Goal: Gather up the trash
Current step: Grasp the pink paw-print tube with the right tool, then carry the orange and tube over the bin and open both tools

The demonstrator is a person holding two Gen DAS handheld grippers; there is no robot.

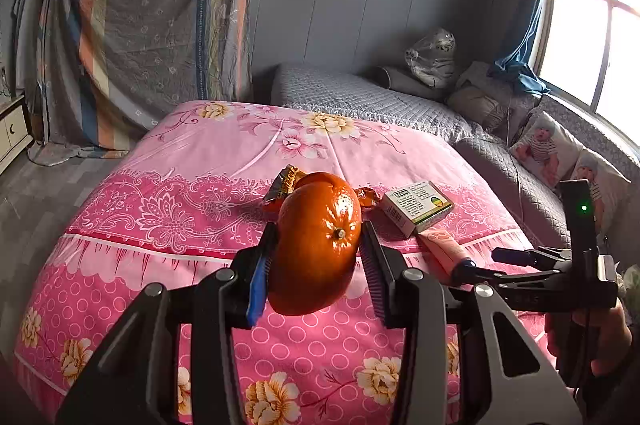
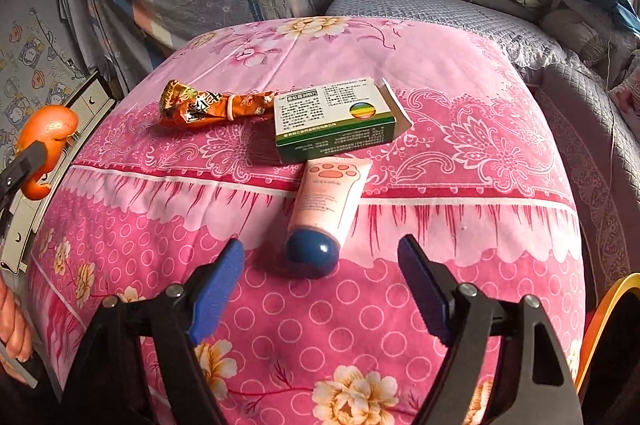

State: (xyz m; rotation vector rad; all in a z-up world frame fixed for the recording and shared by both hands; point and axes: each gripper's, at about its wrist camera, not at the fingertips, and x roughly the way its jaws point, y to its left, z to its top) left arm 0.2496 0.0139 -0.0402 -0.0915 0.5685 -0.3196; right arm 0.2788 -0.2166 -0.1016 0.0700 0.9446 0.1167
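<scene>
My left gripper is shut on an orange, or its peel, lifted above the pink floral bedspread; it shows again at the far left edge of the right wrist view. My right gripper hovers open low over the bed, pads apart and touching nothing. Just ahead of its fingertips lies a pink tube with a dark blue cap pointing at me. Behind the tube sits a green-and-white carton, and left of that a crumpled orange snack wrapper.
A grey quilted couch with printed cushions runs along the bed's right side under a bright window. A white cabinet stands left of the bed. An orange-yellow rim shows at lower right. A hand holds the left gripper.
</scene>
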